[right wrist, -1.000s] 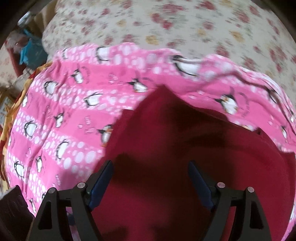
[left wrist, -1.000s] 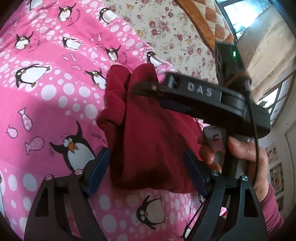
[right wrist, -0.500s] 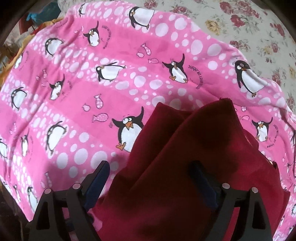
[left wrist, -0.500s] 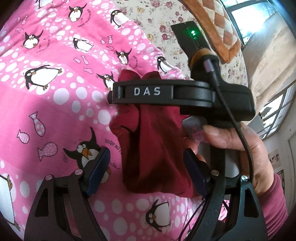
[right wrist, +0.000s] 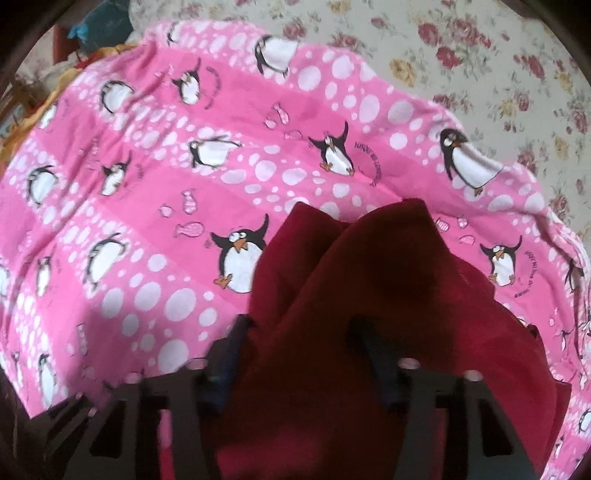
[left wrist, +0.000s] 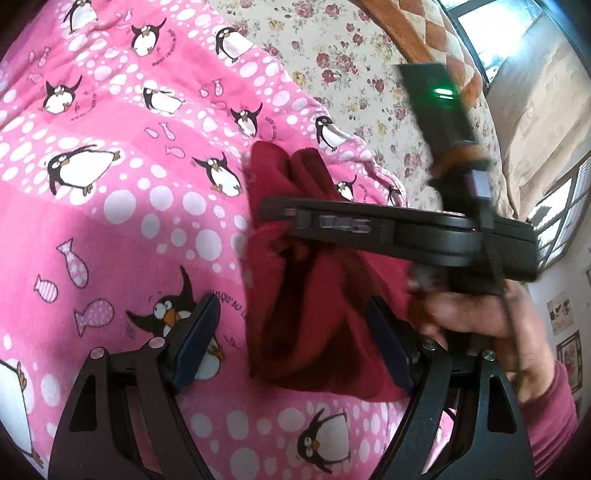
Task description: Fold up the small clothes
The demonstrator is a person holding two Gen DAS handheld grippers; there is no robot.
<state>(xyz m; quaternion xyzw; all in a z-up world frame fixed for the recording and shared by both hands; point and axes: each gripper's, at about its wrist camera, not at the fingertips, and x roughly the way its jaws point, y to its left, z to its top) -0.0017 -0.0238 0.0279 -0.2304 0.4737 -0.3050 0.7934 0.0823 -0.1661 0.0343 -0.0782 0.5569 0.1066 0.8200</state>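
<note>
A dark red small garment (left wrist: 317,310) lies bunched on a pink penguin blanket (left wrist: 110,177). My left gripper (left wrist: 295,343) is open, its blue-padded fingers either side of the garment's near edge. My right gripper (right wrist: 299,343) is open above the garment (right wrist: 369,295), with cloth between and over its fingers. In the left wrist view the right gripper's black body (left wrist: 406,236) crosses over the garment, held by a hand (left wrist: 476,314).
The pink blanket (right wrist: 147,184) lies on a floral bedsheet (left wrist: 351,55). An orange checked pillow (left wrist: 436,33) is at the far right. A window and wall lie beyond it. Coloured items (right wrist: 88,33) sit past the blanket's far left edge.
The right gripper has swung across over the garment and dropped lower onto it. Its fingers now stand closer together. The garment has bunched and shifted slightly. The left gripper stays open.
</note>
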